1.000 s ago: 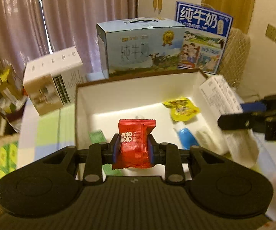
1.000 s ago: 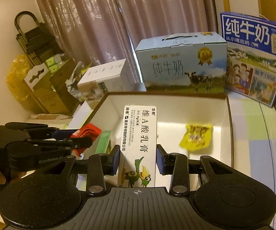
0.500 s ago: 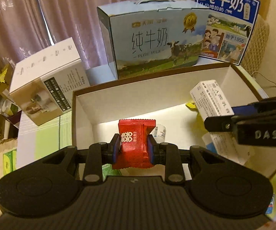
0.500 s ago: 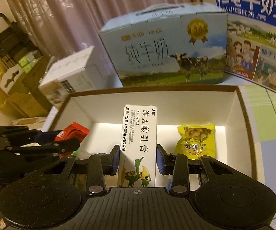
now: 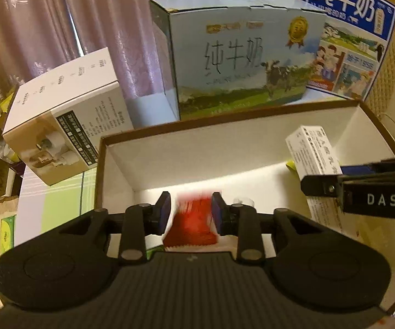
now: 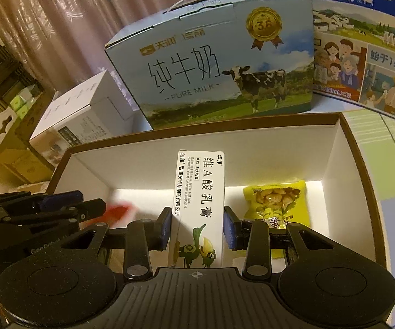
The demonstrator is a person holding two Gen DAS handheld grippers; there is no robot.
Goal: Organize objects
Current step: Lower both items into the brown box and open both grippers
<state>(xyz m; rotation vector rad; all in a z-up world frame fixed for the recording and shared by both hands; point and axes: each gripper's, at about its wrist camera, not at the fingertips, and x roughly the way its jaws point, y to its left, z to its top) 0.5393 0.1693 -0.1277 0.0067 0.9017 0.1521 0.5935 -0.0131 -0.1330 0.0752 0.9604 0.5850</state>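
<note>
Left claw [image 5: 189,213] spread around a blurred red packet [image 5: 190,229] over the tray [image 5: 225,126], right claw [image 6: 197,227] pinching a white carton [image 6: 199,205], yellow pouch [image 6: 278,203] inside

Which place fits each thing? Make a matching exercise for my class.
1 red packet
2 ointment box
3 yellow snack packet
4 cow milk carton

A behind the open box
B between the right gripper fingers
C lying on the open box floor
D between the left gripper fingers

Pairs: 1-D, 2-B, 3-C, 4-A
</note>
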